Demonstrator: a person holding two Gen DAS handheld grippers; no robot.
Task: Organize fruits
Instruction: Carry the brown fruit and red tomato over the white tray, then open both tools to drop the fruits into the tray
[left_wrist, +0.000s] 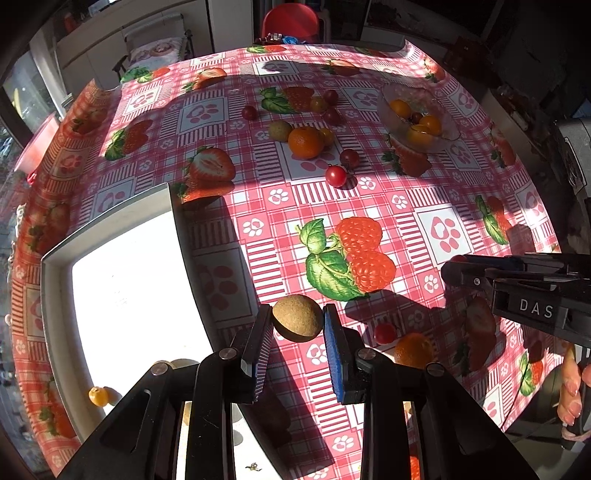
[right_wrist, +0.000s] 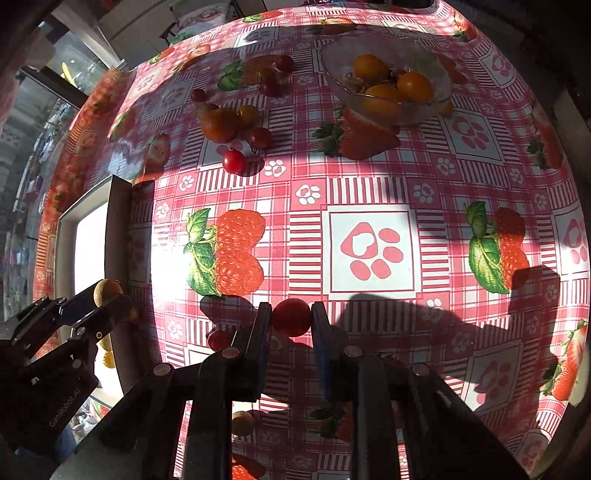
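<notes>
My left gripper (left_wrist: 297, 323) is shut on a round brown fruit (left_wrist: 297, 316) and holds it above the table beside a white tray (left_wrist: 59, 258). It also shows in the right wrist view (right_wrist: 107, 291). My right gripper (right_wrist: 291, 318) is shut on a red cherry tomato (right_wrist: 291, 316) above the tablecloth. It shows in the left wrist view (left_wrist: 452, 264) at the right. A glass bowl (right_wrist: 332, 62) at the back right holds orange fruits (right_wrist: 413, 86). Loose tomatoes (left_wrist: 336, 175), an orange (left_wrist: 306, 142) and a greenish fruit (left_wrist: 280, 130) lie mid-table.
A small yellow fruit (left_wrist: 98, 396) lies in the white tray. A red tomato (left_wrist: 385, 333) and an orange (left_wrist: 413, 350) lie near my left gripper. A red chair (left_wrist: 290, 20) stands behind the table. A brown fruit (right_wrist: 242, 422) lies below my right gripper.
</notes>
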